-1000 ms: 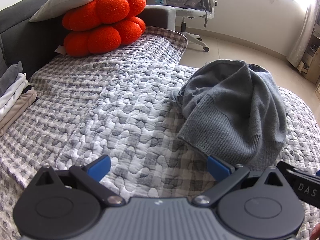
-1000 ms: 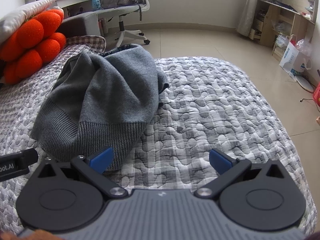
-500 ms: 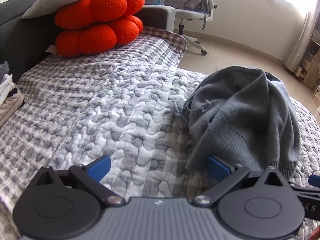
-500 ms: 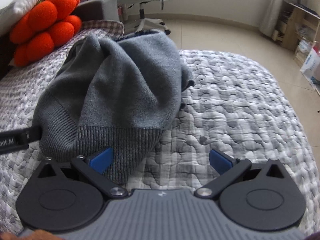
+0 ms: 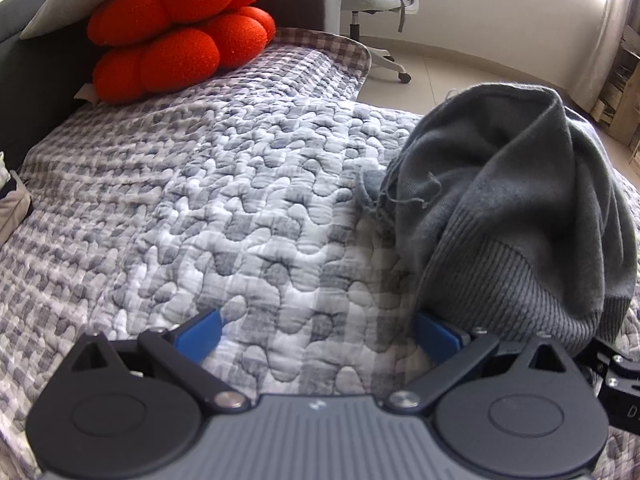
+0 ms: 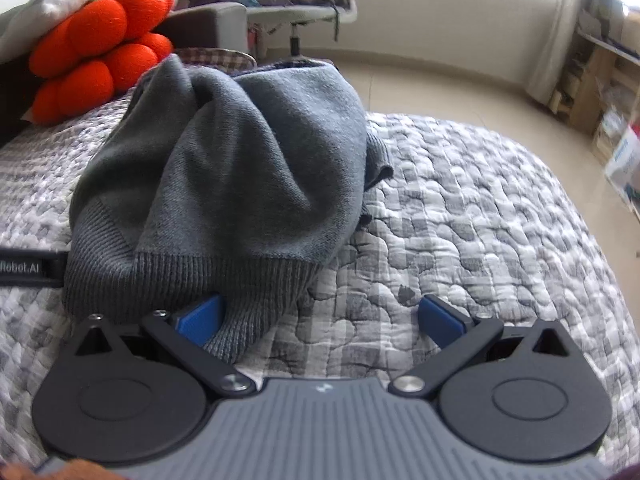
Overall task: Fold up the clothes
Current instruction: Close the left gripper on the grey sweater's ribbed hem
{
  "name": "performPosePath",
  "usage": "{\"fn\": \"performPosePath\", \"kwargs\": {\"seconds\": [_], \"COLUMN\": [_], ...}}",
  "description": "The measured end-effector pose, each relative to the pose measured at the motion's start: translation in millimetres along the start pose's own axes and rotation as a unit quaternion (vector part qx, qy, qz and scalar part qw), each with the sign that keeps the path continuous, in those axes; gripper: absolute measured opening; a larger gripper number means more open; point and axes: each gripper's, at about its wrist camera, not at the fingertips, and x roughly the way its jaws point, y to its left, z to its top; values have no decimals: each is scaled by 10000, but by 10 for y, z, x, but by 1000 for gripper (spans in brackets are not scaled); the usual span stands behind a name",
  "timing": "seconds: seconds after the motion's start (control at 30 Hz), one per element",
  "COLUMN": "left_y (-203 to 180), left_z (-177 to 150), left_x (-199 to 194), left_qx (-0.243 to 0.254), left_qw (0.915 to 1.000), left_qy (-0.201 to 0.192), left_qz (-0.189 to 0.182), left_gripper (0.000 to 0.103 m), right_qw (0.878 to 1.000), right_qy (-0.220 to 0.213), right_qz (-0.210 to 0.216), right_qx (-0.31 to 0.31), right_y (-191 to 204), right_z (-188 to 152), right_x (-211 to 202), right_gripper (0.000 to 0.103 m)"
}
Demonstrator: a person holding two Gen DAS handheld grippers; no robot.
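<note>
A crumpled grey knit sweater (image 5: pixel 516 208) lies in a heap on the quilted grey-and-white bed cover (image 5: pixel 240 208); it also shows in the right wrist view (image 6: pixel 240 168). My left gripper (image 5: pixel 318 334) is open, low over the cover, its right blue pad at the sweater's ribbed hem. My right gripper (image 6: pixel 320 320) is open, its left blue pad touching the ribbed hem (image 6: pixel 188 280). Each gripper's body shows at the edge of the other's view.
An orange bobble cushion (image 5: pixel 176 40) and a white pillow (image 5: pixel 52 16) lie at the bed's head. Folded clothes (image 5: pixel 10 208) sit at the left edge. An office chair (image 5: pixel 376 4) stands on the floor beyond. Shelves (image 6: pixel 600 80) line the right wall.
Both grippers have moved forward and closer to the sweater. Its ribbed hem now meets the inner pads of both. Jaws stayed open.
</note>
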Motion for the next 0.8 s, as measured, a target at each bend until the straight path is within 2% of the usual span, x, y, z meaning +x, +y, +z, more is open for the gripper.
{"fn": "performPosePath", "kwargs": {"seconds": [0.13,0.33,0.4,0.5,0.6,0.8], "left_y": [19,54,95,202,326,398], "left_z": [-67,-72,-65,-16,20,39], "left_x": [-4,-72,-103,-155,-210,-251], "left_qx": [129,141,70,-208,-617,-1131], "left_qw": [9998,9998,9996,9973,9908,9678], "left_qy": [-115,-2,30,63,-37,-101], "left_qz": [-23,-129,-264,-699,-1207,-2245], "left_gripper": [103,103,103,103,102,91], "right_qw": [9999,9997,9997,9998,9997,9994], "right_qy": [-77,27,72,29,-67,-77], "right_qz": [55,179,203,158,141,71], "right_qx": [-51,-138,-85,65,171,317], "right_y": [-47,-92,-110,-174,-231,-277], "right_z": [-41,-28,5,14,21,54], "right_x": [-31,-95,-109,-180,-258,-255], "right_gripper": [103,103,103,103,103,103]}}
